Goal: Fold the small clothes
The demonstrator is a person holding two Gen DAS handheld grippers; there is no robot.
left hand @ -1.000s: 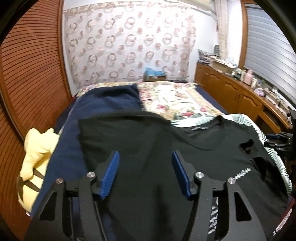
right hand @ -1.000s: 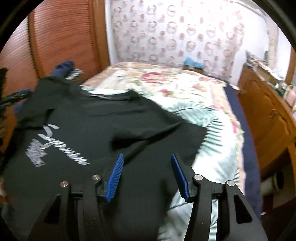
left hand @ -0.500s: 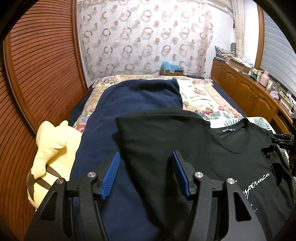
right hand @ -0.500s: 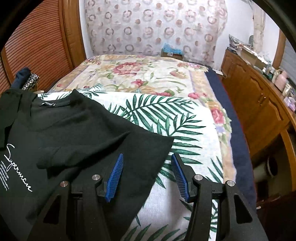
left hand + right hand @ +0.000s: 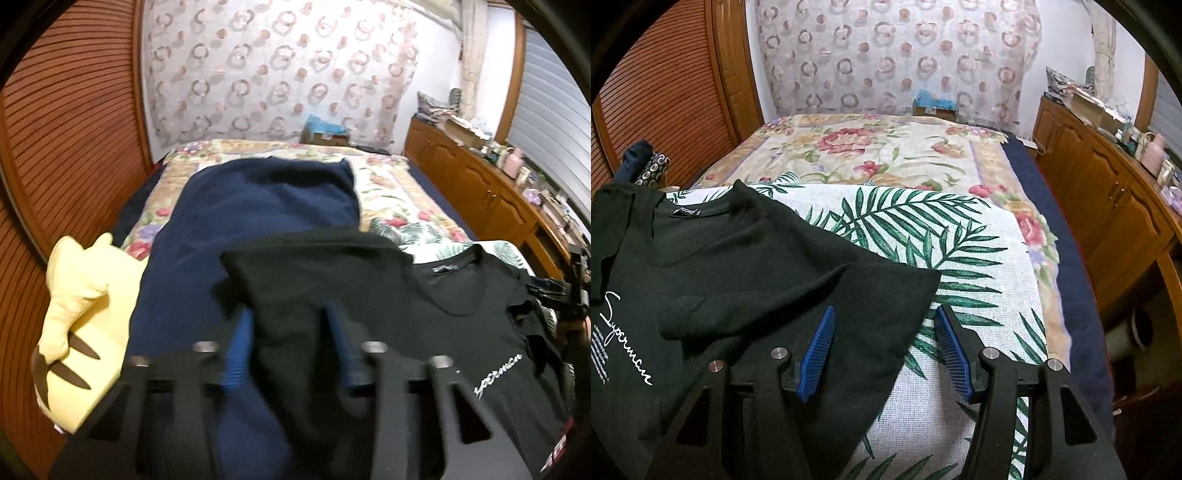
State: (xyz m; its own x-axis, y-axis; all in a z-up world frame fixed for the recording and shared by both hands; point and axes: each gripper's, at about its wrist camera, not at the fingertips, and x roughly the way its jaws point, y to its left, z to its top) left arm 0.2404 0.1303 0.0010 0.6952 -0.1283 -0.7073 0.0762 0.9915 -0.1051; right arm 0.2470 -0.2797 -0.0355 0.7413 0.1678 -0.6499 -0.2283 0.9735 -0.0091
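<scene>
Left wrist view: left gripper [image 5: 290, 345], blue pads, jaws partly apart; folded-over left side of the black cotton T-shirt [image 5: 369, 314] sits between them, frame blurred, can't tell if pads actually pinch it. Shirt spreads ahead and right of gripper, white script print [image 5: 498, 376] far right. Navy blue cloth [image 5: 258, 206] under and ahead-left. Yellow plush toy [image 5: 81, 317] left of gripper.

Right wrist view: right gripper [image 5: 884, 349] wide open, holding nothing. Black T-shirt [image 5: 738, 280] lies left of it, sleeve edge reaching in between the pads. Palm-leaf print sheet [image 5: 960, 258] on the bed under gripper. Wooden cabinet [image 5: 1108, 199] right.
</scene>
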